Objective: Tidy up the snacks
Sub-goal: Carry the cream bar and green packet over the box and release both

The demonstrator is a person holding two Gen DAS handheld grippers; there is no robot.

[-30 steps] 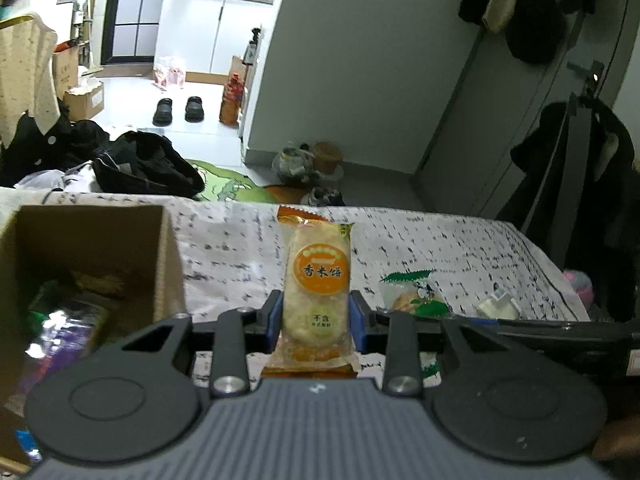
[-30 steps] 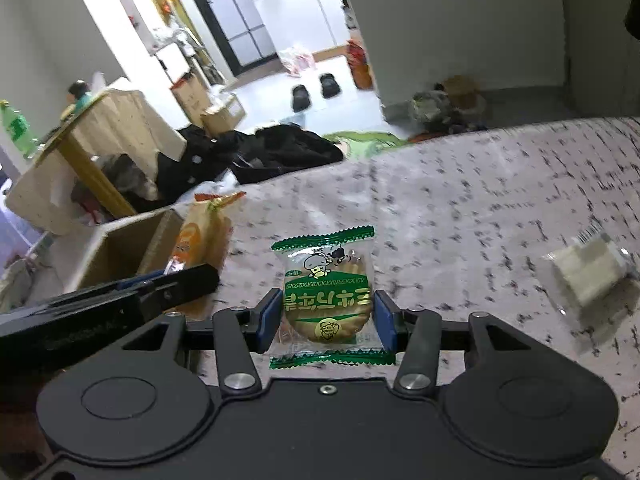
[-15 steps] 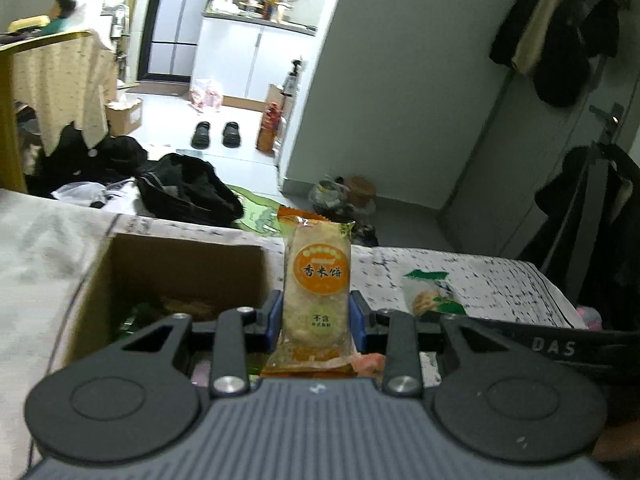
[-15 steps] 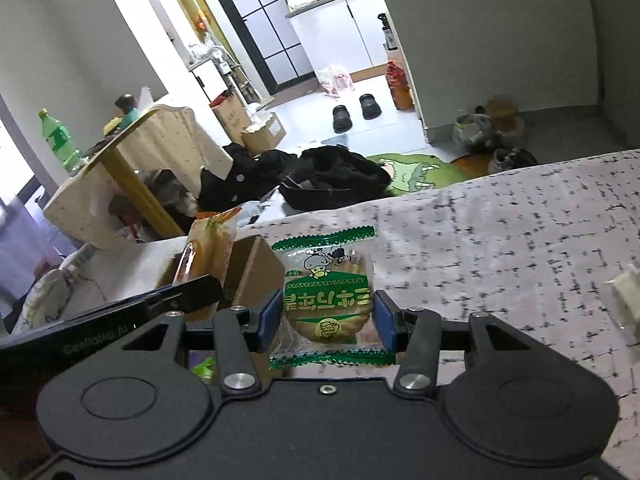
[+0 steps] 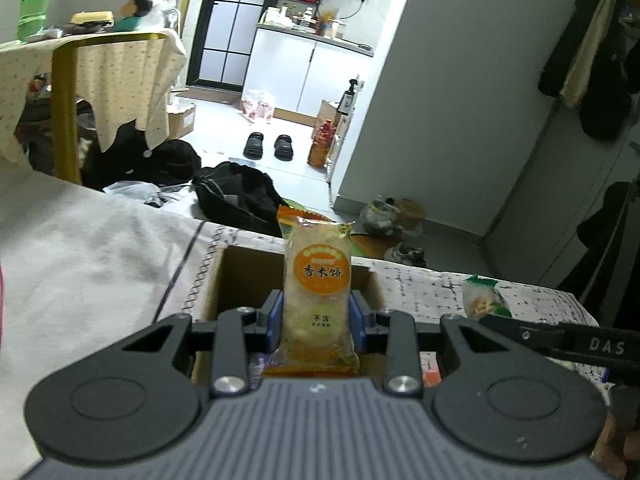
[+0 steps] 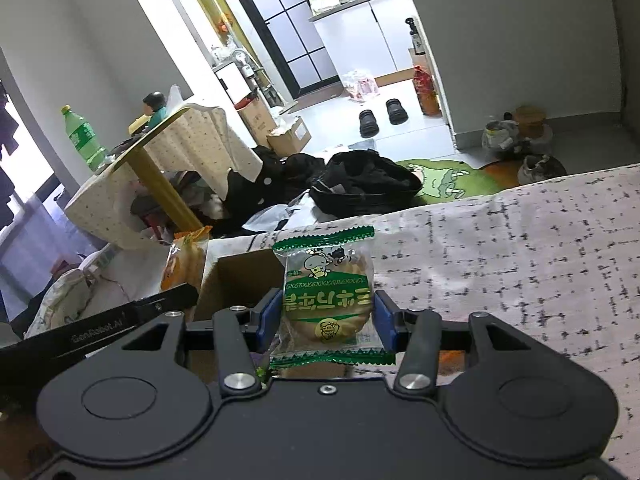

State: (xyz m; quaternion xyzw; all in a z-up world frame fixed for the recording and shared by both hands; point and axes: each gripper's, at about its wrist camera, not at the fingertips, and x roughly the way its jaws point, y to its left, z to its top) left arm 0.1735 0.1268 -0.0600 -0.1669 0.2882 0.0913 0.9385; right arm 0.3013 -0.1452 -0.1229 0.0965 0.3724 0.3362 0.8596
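Observation:
My left gripper is shut on an orange rice-cracker packet, held upright over the open cardboard box. My right gripper is shut on a green-edged biscuit packet, held above the box's right part. The left gripper's orange packet shows at the left of the right wrist view, and the green packet shows at the right of the left wrist view. The box holds other snack packets, mostly hidden behind the grippers.
The box stands on a patterned cloth-covered surface. A white blanket lies left of the box. Beyond the edge are black bags on the floor, a covered table with a green bottle, and slippers.
Both grippers have moved left with their packets, from over the cloth to over the cardboard box. The white wrapped snack on the cloth has left the right wrist view.

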